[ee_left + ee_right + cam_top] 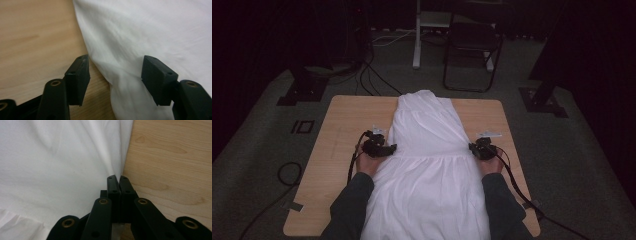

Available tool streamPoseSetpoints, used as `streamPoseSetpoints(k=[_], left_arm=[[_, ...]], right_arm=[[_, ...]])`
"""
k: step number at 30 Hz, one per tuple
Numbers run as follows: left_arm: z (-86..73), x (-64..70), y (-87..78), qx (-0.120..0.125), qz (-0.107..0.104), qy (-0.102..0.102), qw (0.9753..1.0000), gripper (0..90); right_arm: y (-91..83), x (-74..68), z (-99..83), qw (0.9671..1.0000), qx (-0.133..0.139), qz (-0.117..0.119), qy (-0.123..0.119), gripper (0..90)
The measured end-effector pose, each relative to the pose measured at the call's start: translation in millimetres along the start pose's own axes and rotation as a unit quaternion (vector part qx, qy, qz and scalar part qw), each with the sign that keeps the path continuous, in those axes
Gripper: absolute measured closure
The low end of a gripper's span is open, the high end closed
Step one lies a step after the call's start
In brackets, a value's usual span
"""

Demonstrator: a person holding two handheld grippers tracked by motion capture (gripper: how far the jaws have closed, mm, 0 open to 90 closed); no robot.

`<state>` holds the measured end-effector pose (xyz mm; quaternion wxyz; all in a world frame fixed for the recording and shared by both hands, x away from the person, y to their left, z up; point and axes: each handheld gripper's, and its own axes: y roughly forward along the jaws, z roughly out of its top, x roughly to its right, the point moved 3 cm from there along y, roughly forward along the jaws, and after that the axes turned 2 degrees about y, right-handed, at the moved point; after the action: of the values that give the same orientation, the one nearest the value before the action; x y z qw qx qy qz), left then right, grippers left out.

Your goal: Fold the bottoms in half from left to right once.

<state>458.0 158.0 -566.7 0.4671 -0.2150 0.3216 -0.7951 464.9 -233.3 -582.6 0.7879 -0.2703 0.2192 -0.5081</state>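
At the white dress's (427, 150) waist: left gripper (115, 75) jaws apart, right gripper (117, 178) pinching its edge.

bare surface (342, 130) is lying open on both sides of the white dress (427, 150), giving each tool passing room; the dress is covering the middle strip front to back.

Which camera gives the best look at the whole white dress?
The high view: the white dress lies flat along the table, whole shape visible. The left gripper view shows its edge between open jaws; the right gripper view shows its edge at shut jaws.
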Motion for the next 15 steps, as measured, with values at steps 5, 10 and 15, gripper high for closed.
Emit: streamPoseSetpoints(k=[5,10,15], left_arm=[[-11.6,3.4,-4.4,0.001,-0.006,0.010,0.9999,86.8],[-33.5,7.0,-21.3,0.013,-0.014,-0.002,0.9998,88.0],[-65.3,21.0,-46.9,0.022,-0.023,0.014,0.9994,87.9]], right_arm=[[-2.9,-1.3,-4.8,1.0000,0.008,0.002,0.004,88.9],[-17.4,-9.1,-20.5,0.9998,0.012,0.013,0.003,88.9],[-45.6,-22.4,-48.3,0.9994,0.009,0.031,-0.015,88.9]])
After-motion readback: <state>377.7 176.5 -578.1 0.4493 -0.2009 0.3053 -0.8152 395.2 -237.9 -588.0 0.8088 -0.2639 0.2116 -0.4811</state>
